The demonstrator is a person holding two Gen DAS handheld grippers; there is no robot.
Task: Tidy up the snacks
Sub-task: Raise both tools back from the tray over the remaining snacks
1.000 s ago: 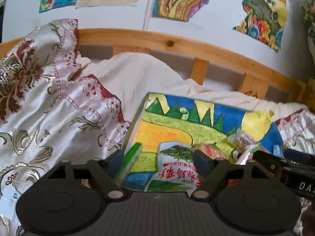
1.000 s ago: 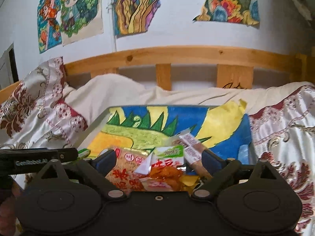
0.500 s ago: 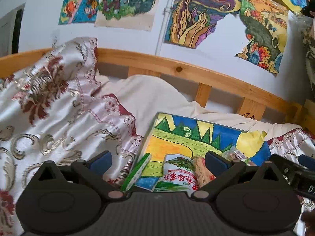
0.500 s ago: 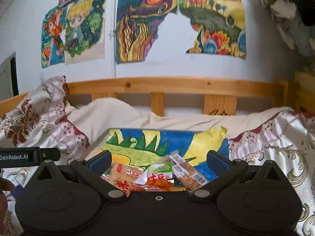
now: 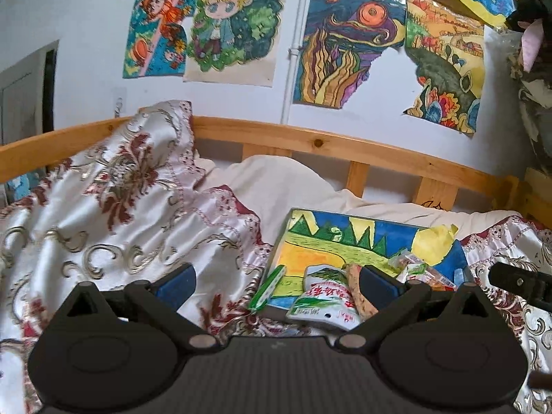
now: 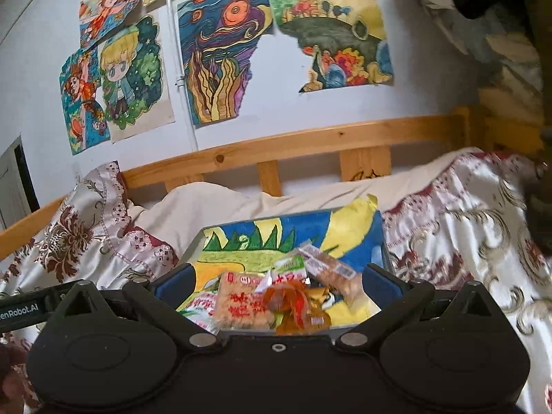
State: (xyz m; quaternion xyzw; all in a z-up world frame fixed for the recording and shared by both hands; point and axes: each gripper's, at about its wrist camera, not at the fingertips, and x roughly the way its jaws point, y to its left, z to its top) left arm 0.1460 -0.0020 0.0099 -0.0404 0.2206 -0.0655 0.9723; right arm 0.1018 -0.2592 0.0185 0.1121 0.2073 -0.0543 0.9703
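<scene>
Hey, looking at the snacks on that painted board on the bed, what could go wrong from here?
1. The green stick pack hangs over the painted board's left edge; a nudge may drop it into the blanket.
2. The packets overlap in a pile: the biscuit pack touches the orange wrapper, so a grab may drag both.
3. The board lies on soft bedding and may tip under pressure.

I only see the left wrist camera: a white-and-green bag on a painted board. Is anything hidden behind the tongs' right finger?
Observer: Yes, the right wrist camera shows a square clear packet of beige crackers with red print lying on the colourful painted board.
Operator: Anything next to it?
Observer: A crinkly orange see-through wrapper overlaps its right edge.
Operator: Are the other tongs gripping?
Observer: No, the right tongs stand open.
</scene>
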